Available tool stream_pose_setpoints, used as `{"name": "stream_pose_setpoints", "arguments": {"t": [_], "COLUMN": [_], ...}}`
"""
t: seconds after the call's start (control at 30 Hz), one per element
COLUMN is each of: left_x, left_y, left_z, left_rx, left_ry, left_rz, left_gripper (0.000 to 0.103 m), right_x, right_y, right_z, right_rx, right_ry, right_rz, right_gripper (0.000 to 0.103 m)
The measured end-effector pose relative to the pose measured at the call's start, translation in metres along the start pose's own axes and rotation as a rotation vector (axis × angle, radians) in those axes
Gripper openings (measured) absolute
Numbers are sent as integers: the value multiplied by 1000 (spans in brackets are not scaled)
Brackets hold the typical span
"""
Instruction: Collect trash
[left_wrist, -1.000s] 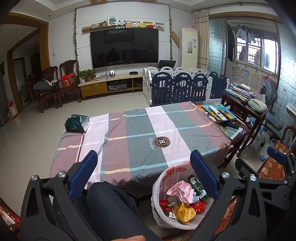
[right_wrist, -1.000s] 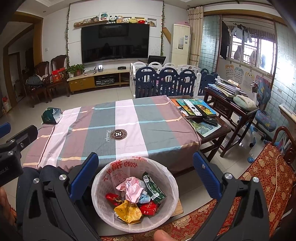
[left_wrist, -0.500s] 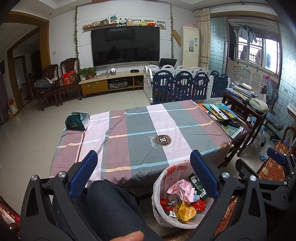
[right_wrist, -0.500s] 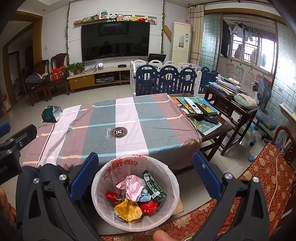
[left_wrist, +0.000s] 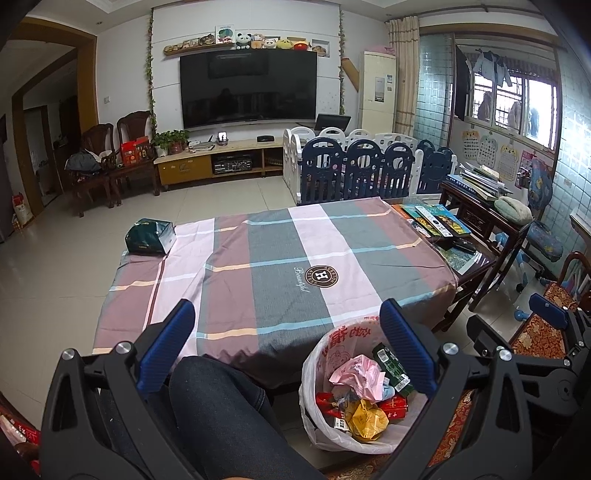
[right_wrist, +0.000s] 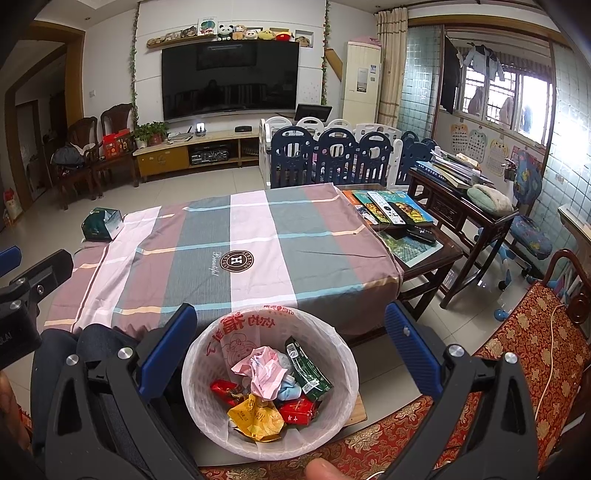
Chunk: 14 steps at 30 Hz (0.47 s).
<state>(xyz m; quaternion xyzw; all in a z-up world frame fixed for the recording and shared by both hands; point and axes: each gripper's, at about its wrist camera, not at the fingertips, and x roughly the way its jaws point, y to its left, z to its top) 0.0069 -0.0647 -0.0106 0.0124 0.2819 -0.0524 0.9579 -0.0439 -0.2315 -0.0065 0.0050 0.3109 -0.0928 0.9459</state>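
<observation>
A white bin lined with a printed bag (right_wrist: 207, 347) stands on the floor in front of the table; it also shows in the left wrist view (left_wrist: 314, 369). It holds a pink crumpled paper (right_wrist: 264, 371), a green packet (right_wrist: 306, 365), a yellow wrapper (right_wrist: 255, 417) and red wrappers (right_wrist: 295, 411). My right gripper (right_wrist: 290, 339) is open and empty, directly above the bin. My left gripper (left_wrist: 288, 339) is open and empty, above my knee (left_wrist: 221, 406), left of the bin. The plaid tablecloth (left_wrist: 280, 266) bears only a green tissue pack (left_wrist: 149, 236).
Books and remotes (right_wrist: 391, 212) lie on the table's uncovered right end. A dark wooden desk (right_wrist: 461, 199) and a blue child's chair (right_wrist: 528, 229) stand at right. A red patterned seat cushion (right_wrist: 524, 343) is at near right. A playpen fence (left_wrist: 354, 170) stands behind the table.
Both grippers have risen slightly, so the table sits a little lower in view. Both stay open and empty. The bin's contents are unchanged.
</observation>
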Motion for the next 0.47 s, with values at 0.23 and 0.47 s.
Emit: {"name": "stream_pose_setpoints", "arguments": {"t": [0.23, 0.47], "left_x": [1, 11], "left_y": [7, 8], "left_z": [0, -4], "left_rx": [-24, -22], "left_ry": [-9, 24], "left_rz": [18, 32], "left_gripper": [100, 100], "right_x": [6, 8], "right_y": [-1, 0], "right_z": [-5, -5], "right_rx": [7, 2], "right_ry": [16, 28], "right_rz": [-3, -1], "right_gripper": [99, 99]}}
